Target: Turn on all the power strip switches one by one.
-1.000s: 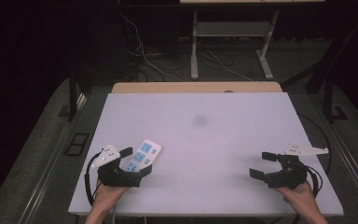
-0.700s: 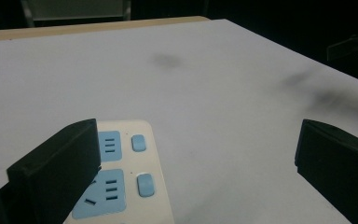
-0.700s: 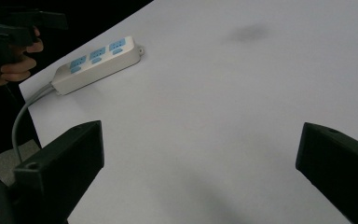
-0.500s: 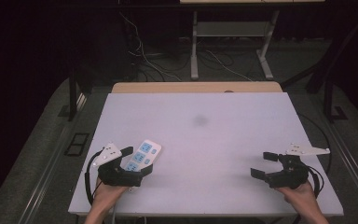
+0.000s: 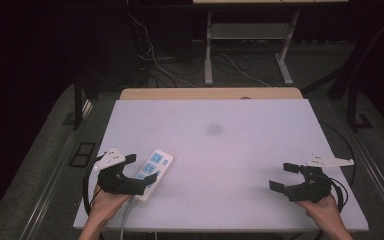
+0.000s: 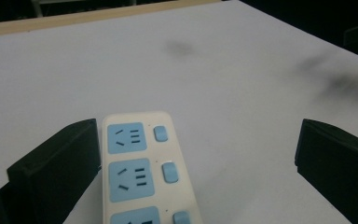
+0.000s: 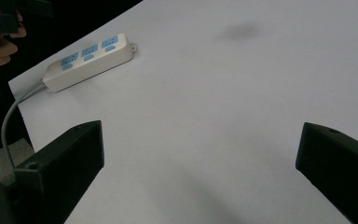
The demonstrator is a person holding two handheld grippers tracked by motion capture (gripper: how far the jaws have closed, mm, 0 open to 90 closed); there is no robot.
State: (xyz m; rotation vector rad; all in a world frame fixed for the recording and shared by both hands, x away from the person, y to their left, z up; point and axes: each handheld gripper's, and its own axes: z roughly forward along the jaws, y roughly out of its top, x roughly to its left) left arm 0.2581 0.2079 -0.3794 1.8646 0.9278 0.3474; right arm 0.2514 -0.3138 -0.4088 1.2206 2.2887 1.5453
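one white power strip (image 5: 152,169) with three blue sockets on the table (image 5: 240,150), left gripper (image 5: 139,174) open around it, right gripper (image 5: 283,177) open, holding nothing

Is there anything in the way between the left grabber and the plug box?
No. The left gripper sits right at the power strip, jaws open, with the strip lying between them on the white table. Nothing visible blocks it.

Smooth, slightly glossy cream plastic on the power strip (image 6: 144,172), with matt light-blue plastic socket faces and switches. Matt white worktop (image 5: 240,145), smooth, with a faint grey smudge; bare pale wood along the far edge. Matt black plastic on the left claw (image 6: 193,158) and right claw (image 7: 200,172).
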